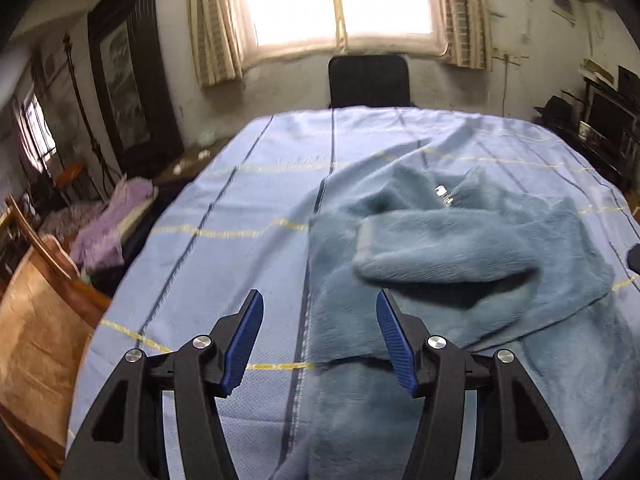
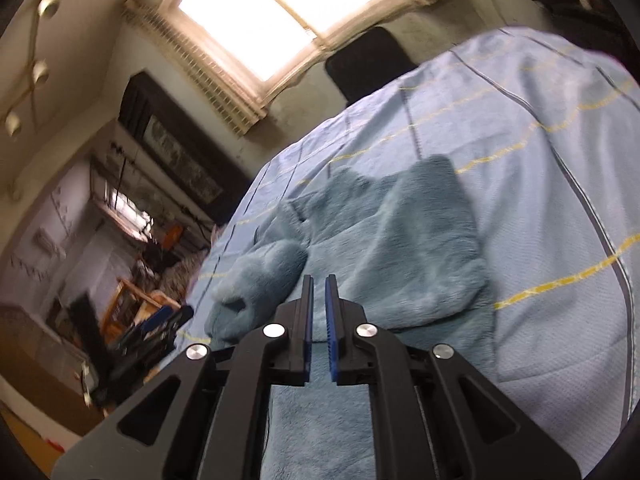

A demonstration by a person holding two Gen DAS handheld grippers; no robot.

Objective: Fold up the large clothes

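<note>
1. A bright window (image 1: 340, 0) with striped curtains (image 1: 216, 24) is lighting a cluttered room, with a dark chair back (image 1: 370, 80) standing at the far edge of the table.
2. A pale blue cloth (image 1: 248, 200) with dark and yellow stripes is covering the table.
3. A plush teal garment (image 1: 460, 252) is lying on the cloth's near right part, partly folded, one sleeve (image 1: 432, 248) lying across its body and a small white label (image 1: 442, 192) showing at the neck.
4. The left gripper (image 1: 320, 336) is hovering over the garment's left edge, its blue pads (image 1: 244, 344) standing well apart and pressing on nothing.
5. The right gripper (image 2: 319, 328) is standing over the fabric with only a narrow gap between its jaws, nothing caught in it.
</note>
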